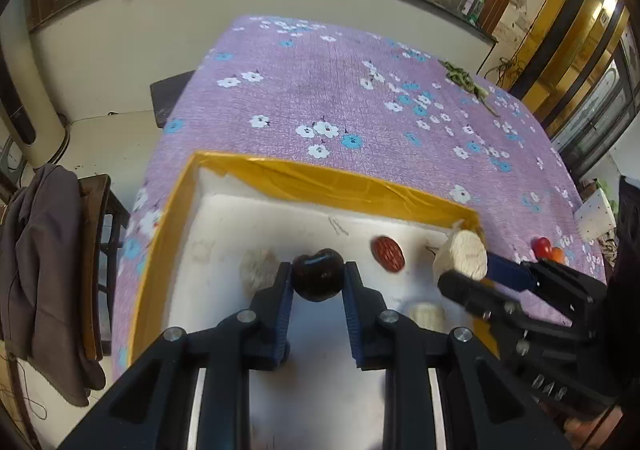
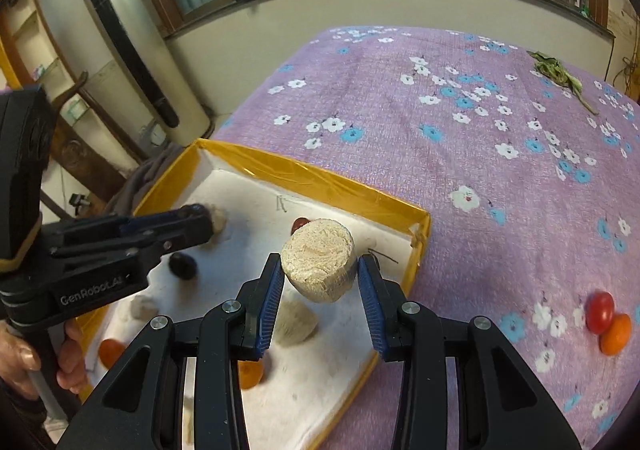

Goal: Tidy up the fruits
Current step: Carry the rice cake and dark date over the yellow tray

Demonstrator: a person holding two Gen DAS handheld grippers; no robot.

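Observation:
My left gripper (image 1: 317, 280) is shut on a dark round fruit (image 1: 317, 278), above the white lining of the yellow-rimmed box (image 1: 340, 181). My right gripper (image 2: 320, 276) is shut on a pale beige round cake (image 2: 318, 260), over the box's right part (image 2: 420, 246). In the left wrist view the right gripper (image 1: 470, 270) and its cake (image 1: 464, 256) show at the right. The left gripper (image 2: 200, 226) reaches in from the left of the right wrist view. A dark fruit (image 2: 182, 266) sits just below it there; I cannot tell whether it is the held one.
In the box lie a red date (image 1: 387, 253), beige lumps (image 2: 296, 322), and two orange fruits (image 2: 110, 352). A red tomato (image 2: 600, 312) and an orange one (image 2: 616, 334) rest on the purple flowered cloth (image 2: 440, 153). Green leaves (image 2: 556, 69) lie far back. A chair with a jacket (image 1: 44, 270) stands left.

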